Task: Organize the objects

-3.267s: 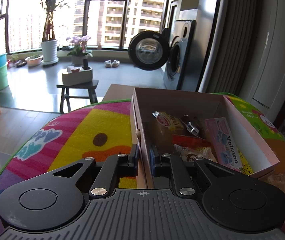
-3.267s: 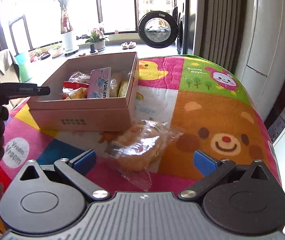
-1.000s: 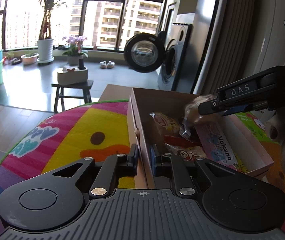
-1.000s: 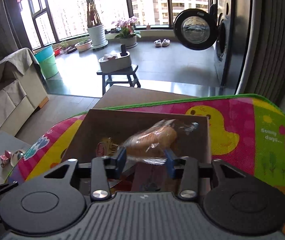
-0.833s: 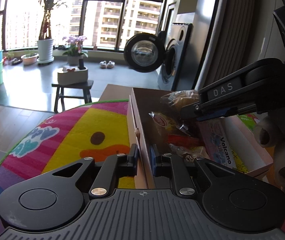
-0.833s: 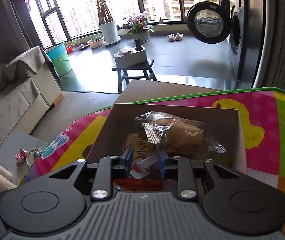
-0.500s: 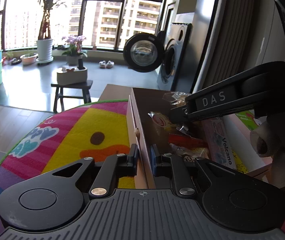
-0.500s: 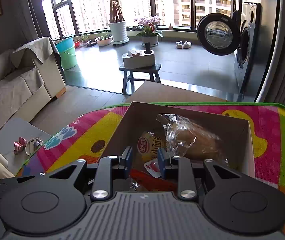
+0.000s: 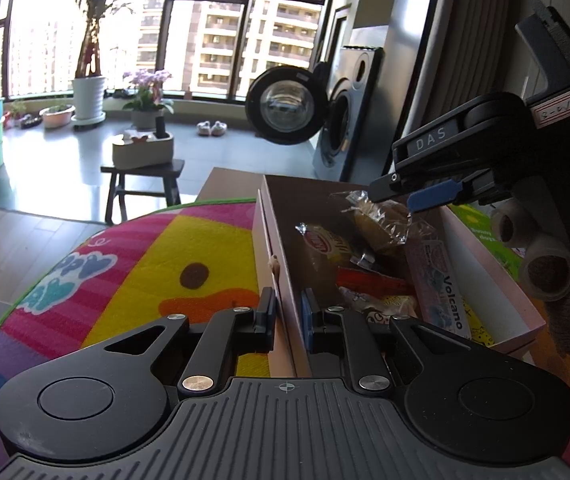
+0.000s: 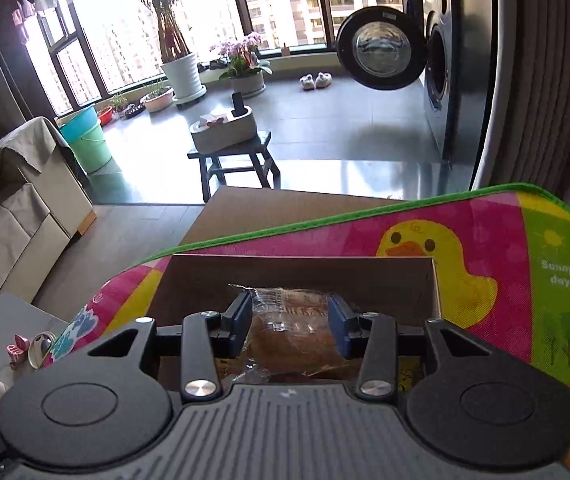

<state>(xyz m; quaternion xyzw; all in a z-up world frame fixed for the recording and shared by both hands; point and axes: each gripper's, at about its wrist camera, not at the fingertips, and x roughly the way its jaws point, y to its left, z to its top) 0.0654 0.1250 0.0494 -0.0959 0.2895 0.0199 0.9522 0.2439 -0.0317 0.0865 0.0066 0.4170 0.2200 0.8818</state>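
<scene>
I count one box (image 9: 489, 276) on the mat-covered surface (image 9: 173, 256), holding several snack packs, one of them a pink Volcano pack (image 9: 443, 284). My left tool (image 9: 288, 312) is pinched on the box's near wall. My right tool (image 10: 291, 328) is spread, its blue pads either side of the one wrapped bread (image 10: 289, 344), which lies in the box among the snacks.
</scene>
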